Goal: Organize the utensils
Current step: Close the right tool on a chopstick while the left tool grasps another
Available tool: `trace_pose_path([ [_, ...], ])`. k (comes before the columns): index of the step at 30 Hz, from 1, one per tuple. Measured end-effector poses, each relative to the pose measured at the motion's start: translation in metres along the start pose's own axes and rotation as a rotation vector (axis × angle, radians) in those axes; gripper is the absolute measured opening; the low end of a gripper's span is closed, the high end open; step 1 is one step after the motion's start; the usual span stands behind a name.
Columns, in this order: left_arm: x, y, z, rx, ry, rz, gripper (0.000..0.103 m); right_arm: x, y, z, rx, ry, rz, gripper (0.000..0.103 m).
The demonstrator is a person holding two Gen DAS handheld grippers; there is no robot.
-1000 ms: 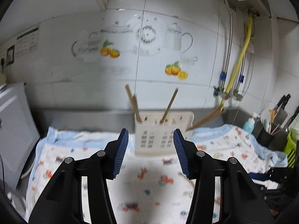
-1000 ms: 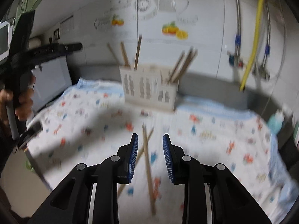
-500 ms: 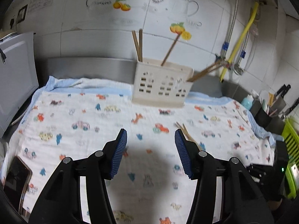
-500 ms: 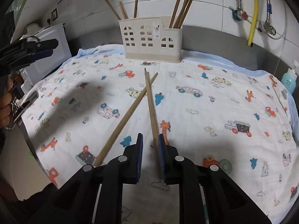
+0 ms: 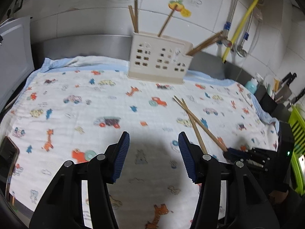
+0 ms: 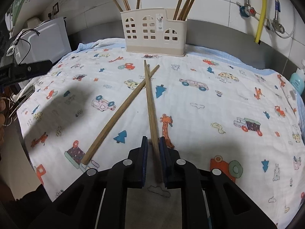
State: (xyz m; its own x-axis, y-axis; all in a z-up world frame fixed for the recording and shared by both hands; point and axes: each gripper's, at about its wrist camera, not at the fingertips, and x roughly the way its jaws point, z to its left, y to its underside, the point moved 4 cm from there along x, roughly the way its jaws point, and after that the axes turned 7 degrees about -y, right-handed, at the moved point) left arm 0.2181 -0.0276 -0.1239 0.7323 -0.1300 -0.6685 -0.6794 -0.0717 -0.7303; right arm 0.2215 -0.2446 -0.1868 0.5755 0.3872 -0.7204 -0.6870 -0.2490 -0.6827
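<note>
Two wooden chopsticks lie crossed on the printed cloth. My right gripper [image 6: 153, 141] has its jaws closed around the near end of one chopstick [image 6: 149, 99], which still rests on the cloth. The other chopstick [image 6: 118, 114] lies loose to its left. Both show in the left wrist view [image 5: 194, 122], with the right gripper [image 5: 231, 150] at their near ends. My left gripper [image 5: 153, 143] is open and empty above the cloth. A cream utensil holder [image 6: 155, 30] with several chopsticks upright in it stands at the back, also in the left wrist view [image 5: 159, 61].
A white appliance [image 6: 45, 38] stands at the left edge. A phone [image 5: 7, 156] lies at the cloth's left front corner. A teal bottle [image 5: 251, 85], a black knife block [image 5: 272, 99] and a green rack [image 5: 297, 133] stand at the right. Pipes run down the tiled wall [image 6: 261, 11].
My right gripper has dropped to the cloth and closed its jaws around the near end of one chopstick. My left gripper has tilted down toward the cloth and stays open.
</note>
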Motion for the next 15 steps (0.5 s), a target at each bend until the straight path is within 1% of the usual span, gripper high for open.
trace_pose_path([
  [3, 0.006, 0.007, -0.008, 0.01, 0.016, 0.025, 0.054, 0.001, 0.0, 0.0, 0.0, -0.005, -0.003, 0.013],
  [5, 0.009, 0.013, -0.014, 0.016, 0.036, 0.044, 0.054, 0.001, 0.001, 0.0, -0.002, -0.006, -0.008, 0.01],
  [9, 0.016, 0.022, -0.024, 0.031, 0.048, 0.07, 0.054, 0.001, 0.001, -0.002, 0.003, -0.009, -0.009, 0.007],
  [15, 0.022, 0.034, -0.046, 0.049, 0.083, 0.098, 0.054, -0.003, 0.001, -0.001, 0.015, -0.027, -0.021, 0.007],
])
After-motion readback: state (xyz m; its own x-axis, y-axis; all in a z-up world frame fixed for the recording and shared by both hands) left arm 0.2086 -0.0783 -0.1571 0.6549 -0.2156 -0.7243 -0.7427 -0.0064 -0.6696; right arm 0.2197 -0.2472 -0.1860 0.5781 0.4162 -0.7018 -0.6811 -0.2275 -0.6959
